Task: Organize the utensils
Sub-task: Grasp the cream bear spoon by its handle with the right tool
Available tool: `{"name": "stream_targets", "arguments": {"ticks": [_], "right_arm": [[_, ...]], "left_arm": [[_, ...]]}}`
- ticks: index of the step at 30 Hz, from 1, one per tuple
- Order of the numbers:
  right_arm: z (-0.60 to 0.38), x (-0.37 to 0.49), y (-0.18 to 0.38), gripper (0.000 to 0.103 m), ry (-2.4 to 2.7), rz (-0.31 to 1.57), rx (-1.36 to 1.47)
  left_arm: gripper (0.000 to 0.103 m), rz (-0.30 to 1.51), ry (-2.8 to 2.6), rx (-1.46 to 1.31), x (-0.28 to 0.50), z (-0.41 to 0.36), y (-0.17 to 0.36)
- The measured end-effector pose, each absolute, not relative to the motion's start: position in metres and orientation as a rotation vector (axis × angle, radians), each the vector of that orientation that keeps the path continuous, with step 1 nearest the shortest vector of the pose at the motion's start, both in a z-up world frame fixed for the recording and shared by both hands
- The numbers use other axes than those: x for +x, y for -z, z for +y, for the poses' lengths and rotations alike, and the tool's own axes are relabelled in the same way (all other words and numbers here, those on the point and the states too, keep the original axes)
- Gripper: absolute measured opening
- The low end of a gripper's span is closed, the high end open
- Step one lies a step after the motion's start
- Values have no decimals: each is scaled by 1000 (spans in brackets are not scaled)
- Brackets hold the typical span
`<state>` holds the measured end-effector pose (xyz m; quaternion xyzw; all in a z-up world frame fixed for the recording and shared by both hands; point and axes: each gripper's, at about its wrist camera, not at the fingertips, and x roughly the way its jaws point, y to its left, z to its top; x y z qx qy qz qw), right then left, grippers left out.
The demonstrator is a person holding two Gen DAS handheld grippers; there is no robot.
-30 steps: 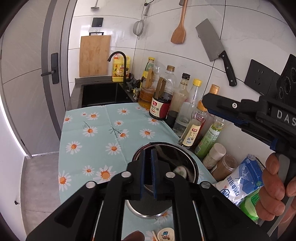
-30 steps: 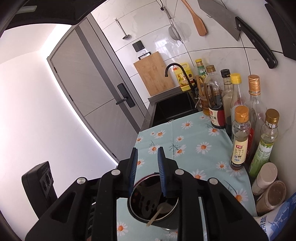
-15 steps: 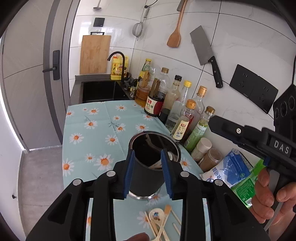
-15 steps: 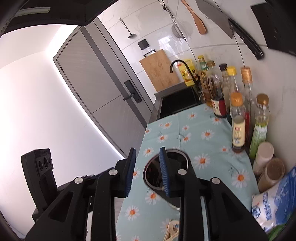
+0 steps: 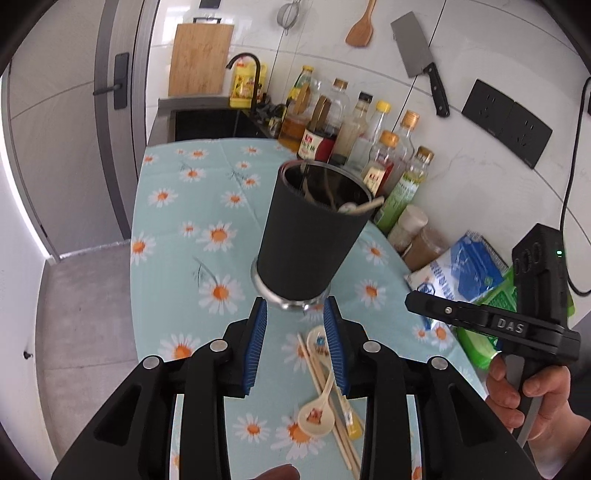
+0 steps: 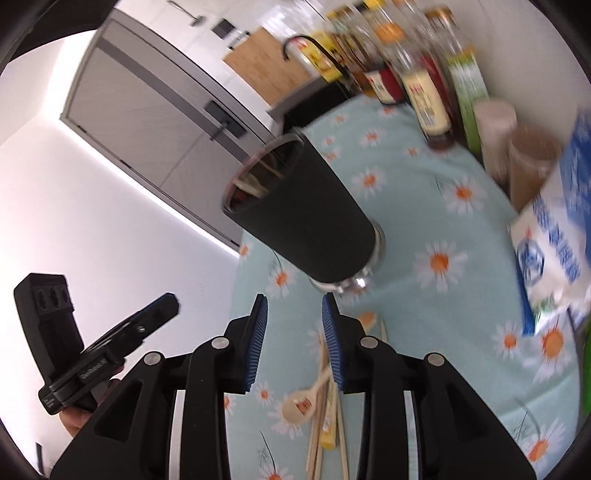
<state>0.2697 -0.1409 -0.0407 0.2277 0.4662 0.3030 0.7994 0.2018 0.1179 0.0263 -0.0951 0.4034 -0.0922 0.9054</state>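
Matte black, tapered utensil holder (image 5: 308, 236) with a polished metal foot ring stands upright on the desk (image 5: 166, 229), which wears a pale teal cloth printed with white-and-orange daisies. Inside the holder: pale wooden sticks and a cream spoon bowl leaning on the far rim. Left gripper (image 5: 295, 347), glossy black plastic with ribbed blue pads, released, nothing between the pads; it sits just short of the holder's base, holder ahead and slightly above centre. On the cloth under and beyond its right pad lie loose utensils: a cream ceramic spoon (image 5: 317, 413) with a printed bowl, a second spoon (image 5: 319, 339) nearer the holder, thin bamboo chopsticks (image 5: 321, 376) crossing them. Right gripper (image 6: 293, 343) same build, jaws opening, nothing between them; holder (image 6: 299, 225) ahead of it, looking tilted through the lens, spoon (image 6: 301, 406) and chopsticks (image 6: 319, 417) lying below its right pad. Left-wrist view alone shows the white tiled wall with a hung cleaver (image 5: 419, 51), wooden spatula (image 5: 360, 31), black sockets (image 5: 506, 122), and the person's right hand (image 5: 532, 391) around the other gripper's handle. Right-wrist view is motion-blurred, shows a grey door (image 6: 159, 122) and the left gripper from the side at lower left. Both views catch the glass bottles (image 5: 369, 140) along the wall, bamboo cutting board (image 5: 199, 59), blue-white salt bag (image 5: 461, 269).
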Motion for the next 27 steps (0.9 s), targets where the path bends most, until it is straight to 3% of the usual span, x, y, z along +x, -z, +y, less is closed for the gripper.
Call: {"name": "stream_targets", "arguments": {"ticks": [13, 27], "right_arm": [[-128, 271, 115, 32, -630, 1232, 558], [-107, 289, 148, 32, -658, 1301, 619]], "left_arm": [[31, 974, 192, -257, 170, 119, 28], [31, 1058, 169, -299, 147, 116, 59]]}}
